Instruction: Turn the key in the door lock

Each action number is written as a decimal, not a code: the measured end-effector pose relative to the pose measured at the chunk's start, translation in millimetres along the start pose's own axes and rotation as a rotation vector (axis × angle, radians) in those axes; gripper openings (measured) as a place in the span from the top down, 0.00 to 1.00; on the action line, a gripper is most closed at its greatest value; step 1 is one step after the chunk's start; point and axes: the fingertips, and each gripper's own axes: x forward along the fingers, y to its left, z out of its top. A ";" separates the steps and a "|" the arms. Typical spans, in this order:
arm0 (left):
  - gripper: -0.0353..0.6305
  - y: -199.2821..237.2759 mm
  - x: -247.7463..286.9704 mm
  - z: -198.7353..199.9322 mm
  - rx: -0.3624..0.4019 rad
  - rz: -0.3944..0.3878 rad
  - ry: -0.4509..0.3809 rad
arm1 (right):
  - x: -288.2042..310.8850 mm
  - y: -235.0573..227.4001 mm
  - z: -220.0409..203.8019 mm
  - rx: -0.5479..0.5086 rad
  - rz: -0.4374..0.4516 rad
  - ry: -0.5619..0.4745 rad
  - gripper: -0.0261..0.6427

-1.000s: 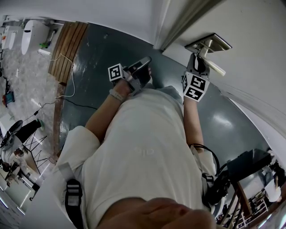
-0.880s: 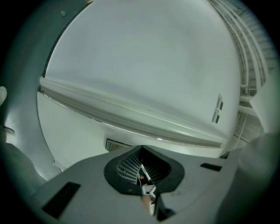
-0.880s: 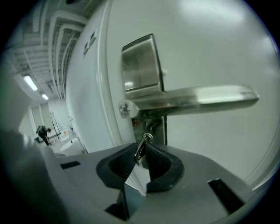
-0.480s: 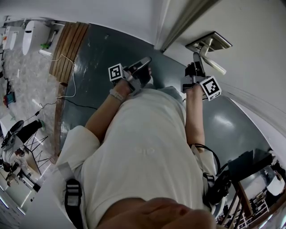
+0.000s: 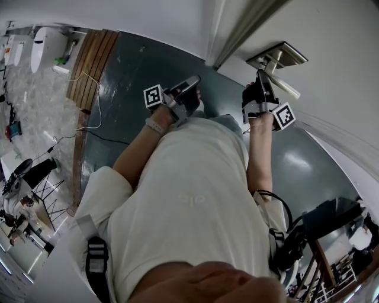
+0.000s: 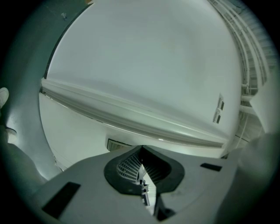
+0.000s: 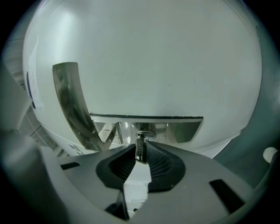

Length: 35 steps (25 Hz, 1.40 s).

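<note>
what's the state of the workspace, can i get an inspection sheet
surface: white door, dark floor below.
job's things: key sits in the lock plate, beside the lever handle.
clutter: stands and gear at the far left.
grippers: left gripper shut, empty, held apart from the lock; right gripper pinches the key, jaws having just opened slightly.
cables: white cable and black cable on the floor.
surroundings: wooden slatted panel, white wall.

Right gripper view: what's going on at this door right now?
A person works two handheld grippers. The right gripper pinches the key sitting in the lock plate, beside the lever handle on the white door; its jaws have just been opening slightly with the key between them. The left gripper is shut, empty, held off to the side.
</note>
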 end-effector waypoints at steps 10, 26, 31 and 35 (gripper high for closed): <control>0.93 -8.7 2.1 -18.6 0.021 -0.034 0.018 | -22.6 8.2 -4.4 -0.074 0.022 0.077 0.82; 0.93 -19.5 25.4 -118.2 0.273 -0.067 0.119 | -99.4 60.0 -48.8 -0.346 0.269 0.417 0.82; 0.93 -35.8 24.0 -249.5 0.481 -0.050 0.096 | -212.1 118.9 -35.4 -0.502 0.347 0.471 0.82; 0.93 -58.8 30.7 -315.4 0.699 -0.071 0.095 | -265.2 139.3 -34.6 -0.601 0.411 0.501 0.84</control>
